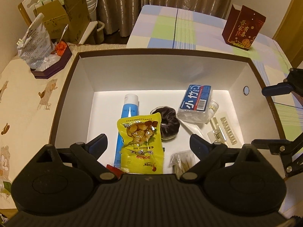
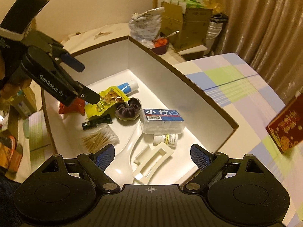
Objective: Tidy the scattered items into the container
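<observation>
A brown-rimmed white box [image 1: 64,87] holds several items: a yellow snack pouch [image 1: 142,143], a blue tube [image 1: 128,111], a dark velvet scrunchie [image 1: 169,124], a blue floss-pick box [image 1: 197,102], a cotton swab pack [image 1: 181,162] and a white plastic tray [image 1: 227,130]. My left gripper [image 1: 148,143] is open above the pouch, not touching it. My right gripper [image 2: 152,156] is open over the box's near end, above the white tray [image 2: 153,162]. The box rim [image 2: 170,64], pouch [image 2: 108,102], scrunchie [image 2: 130,108], floss-pick box [image 2: 162,121], a small white bottle [image 2: 167,139] and the left gripper [image 2: 89,83] show in the right wrist view.
A red gift box [image 1: 243,27] stands on the checked tablecloth [image 1: 170,28] behind the box. A purple tray with a plastic bag [image 1: 49,56] sits at the left. Cardboard boxes [image 1: 64,13] and curtains stand at the back.
</observation>
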Action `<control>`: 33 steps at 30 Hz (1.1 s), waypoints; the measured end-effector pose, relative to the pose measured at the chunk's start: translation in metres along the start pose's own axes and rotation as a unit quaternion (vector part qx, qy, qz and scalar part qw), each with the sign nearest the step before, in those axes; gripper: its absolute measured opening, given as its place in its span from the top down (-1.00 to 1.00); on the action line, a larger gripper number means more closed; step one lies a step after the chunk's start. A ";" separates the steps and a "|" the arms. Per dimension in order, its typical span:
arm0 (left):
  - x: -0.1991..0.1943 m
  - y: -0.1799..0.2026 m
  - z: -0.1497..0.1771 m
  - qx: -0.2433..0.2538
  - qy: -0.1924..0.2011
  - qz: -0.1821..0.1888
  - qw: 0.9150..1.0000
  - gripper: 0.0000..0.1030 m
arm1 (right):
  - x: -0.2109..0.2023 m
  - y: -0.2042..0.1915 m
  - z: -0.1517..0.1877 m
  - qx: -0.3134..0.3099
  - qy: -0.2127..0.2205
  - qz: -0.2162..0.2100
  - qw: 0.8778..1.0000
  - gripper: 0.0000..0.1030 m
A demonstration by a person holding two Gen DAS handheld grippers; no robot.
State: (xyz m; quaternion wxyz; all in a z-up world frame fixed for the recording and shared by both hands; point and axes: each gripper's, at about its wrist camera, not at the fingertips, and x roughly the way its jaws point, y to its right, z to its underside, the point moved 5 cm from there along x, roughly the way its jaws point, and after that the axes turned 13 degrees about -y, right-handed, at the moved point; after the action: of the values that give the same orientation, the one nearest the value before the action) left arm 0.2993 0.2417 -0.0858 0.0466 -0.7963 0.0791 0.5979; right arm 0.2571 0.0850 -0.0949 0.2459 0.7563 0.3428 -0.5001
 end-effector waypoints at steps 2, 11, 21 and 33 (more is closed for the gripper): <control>-0.004 0.001 0.002 0.000 0.004 0.000 1.000 -0.78 | -0.004 -0.001 0.002 0.012 0.003 -0.001 1.000 -0.79; -0.022 0.007 0.016 0.000 0.025 -0.008 1.000 -0.78 | -0.027 -0.009 0.016 0.062 0.029 0.007 0.998 -0.79; -0.035 0.018 0.031 -0.004 0.040 -0.012 0.999 -0.78 | -0.040 -0.015 0.030 0.106 0.044 0.003 0.993 -0.79; -0.057 0.032 0.055 -0.049 0.058 -0.052 0.996 -0.80 | -0.055 -0.021 0.052 0.094 0.060 -0.016 0.994 -0.79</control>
State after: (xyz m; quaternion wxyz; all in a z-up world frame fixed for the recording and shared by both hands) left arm 0.2259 0.2239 -0.0464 0.0337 -0.8343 0.0104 0.5502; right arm 0.1960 0.0461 -0.0643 0.1445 0.7990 0.3203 -0.4880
